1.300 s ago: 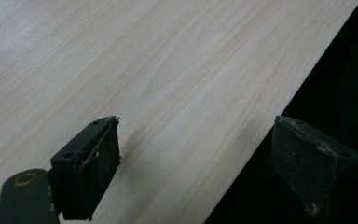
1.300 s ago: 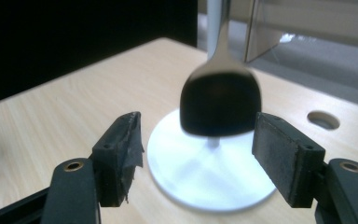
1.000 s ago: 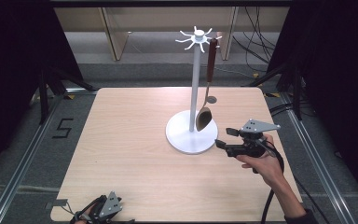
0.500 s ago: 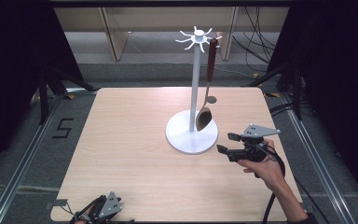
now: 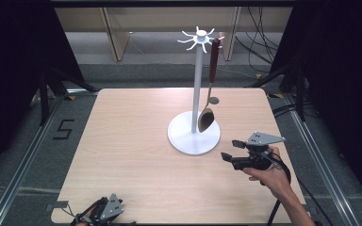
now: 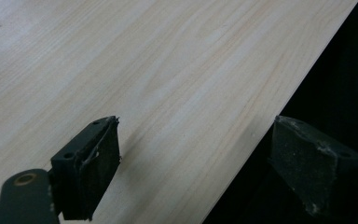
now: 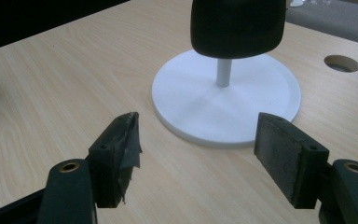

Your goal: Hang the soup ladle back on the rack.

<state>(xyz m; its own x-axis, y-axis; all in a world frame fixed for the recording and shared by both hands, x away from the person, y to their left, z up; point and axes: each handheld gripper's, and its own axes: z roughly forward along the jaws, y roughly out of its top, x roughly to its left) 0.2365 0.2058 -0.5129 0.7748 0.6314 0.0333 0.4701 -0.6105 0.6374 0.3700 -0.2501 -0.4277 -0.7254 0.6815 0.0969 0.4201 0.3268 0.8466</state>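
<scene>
wooden spoon (image 5: 206, 117) hangs bowl-down from a hook of the white stand (image 5: 193, 137), its long axis close to vertical, its dark handle up at the hook crown and its bowl just above the stand's round base. we take this spoon as the work in hand.

our right gripper (image 5: 232, 149) sits low over the table (image 5: 122, 155), just beside the base rim on the near side, jaws spread wide with nothing between them. in the right gripper view the right gripper (image 7: 198, 158) faces the base straight on; the spoon bowl (image 7: 237, 25) shows as a dark rounded mass ahead of the fingers and above them, in front of the post. the deciding relation, in our judgement: the spoon lies forward and upward of the pads (image 7: 279, 154), and its axis runs upright, so the jaws would have to rise and close across the shaft from either side.

our left gripper (image 5: 104, 209) rests at the near table edge, well apart from the stand. in the left gripper view its jaws are likewise spread, one pad (image 6: 100, 161) over bare wood, the other past the edge.

we judge the right hand (image 5: 271, 174) clearly the nearer to the spoon.
</scene>
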